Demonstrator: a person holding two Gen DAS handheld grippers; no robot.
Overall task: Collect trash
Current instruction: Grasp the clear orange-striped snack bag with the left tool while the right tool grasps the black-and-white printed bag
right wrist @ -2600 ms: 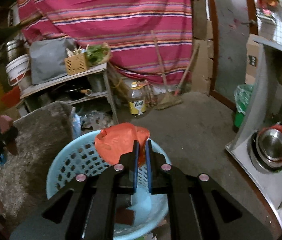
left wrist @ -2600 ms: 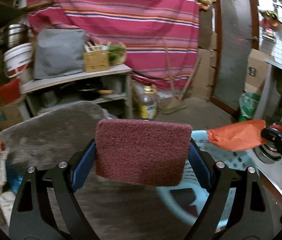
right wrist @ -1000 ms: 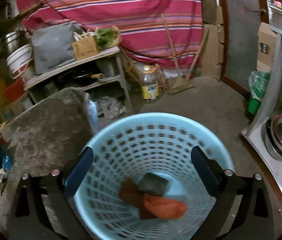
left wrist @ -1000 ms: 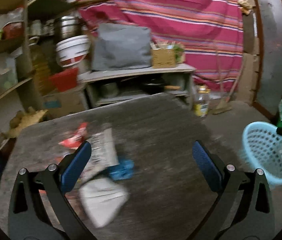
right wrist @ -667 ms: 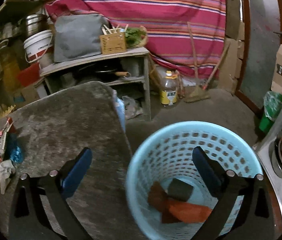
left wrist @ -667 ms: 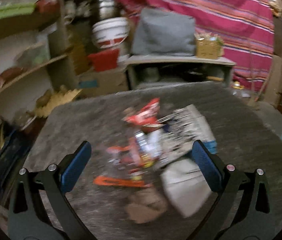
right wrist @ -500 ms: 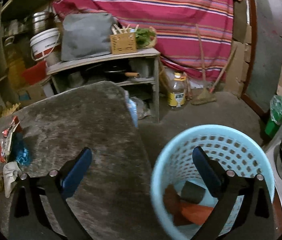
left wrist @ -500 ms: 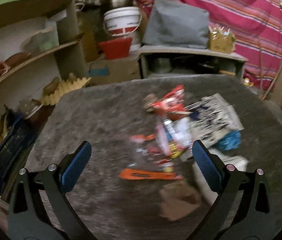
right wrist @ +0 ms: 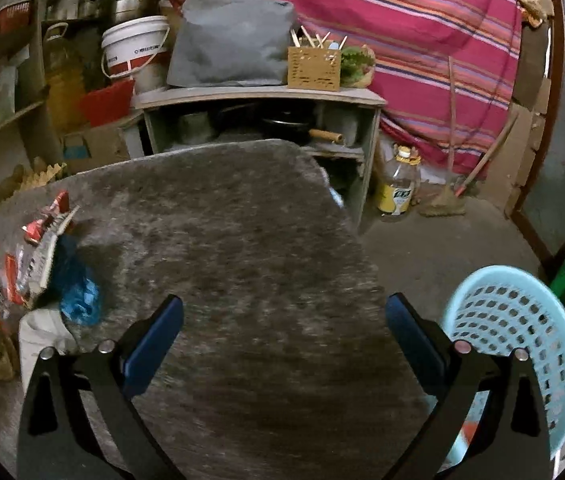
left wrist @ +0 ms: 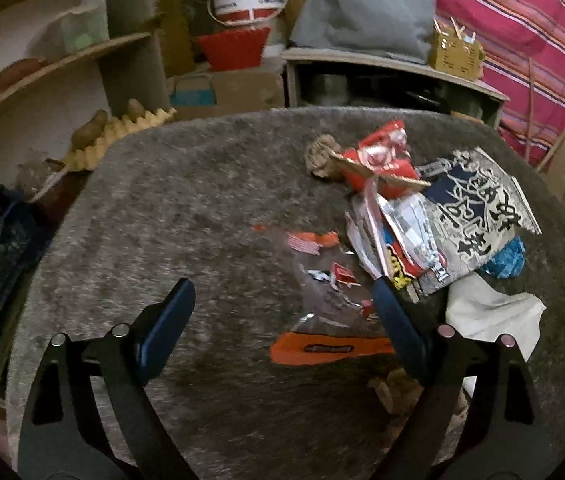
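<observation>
The left claw [left wrist: 282,304] hangs over the grey surface [left wrist: 186,208] with its jaws apart and closing; scraps of wrapper lie on the surface in the gap below, and the pads [left wrist: 168,322] touch none of them. An orange wrapper [left wrist: 330,350] lies flat just beside its right finger. The rest of the trash is heaped toward the surface's right edge in this view: a red snack packet [left wrist: 382,160] near the far edge, a black-and-white printed bag [left wrist: 478,216] beside it, a crumpled blue bag [left wrist: 506,258] and a white crumpled paper [left wrist: 490,320] nearer the camera.

The right claw [right wrist: 282,320] is spread wide with nothing between its jaws, above a bare stretch of the surface. In its view the same heap sits at the surface's left edge, and the light blue basket [right wrist: 522,320] stands on the floor off the right edge, something orange showing low inside it.
</observation>
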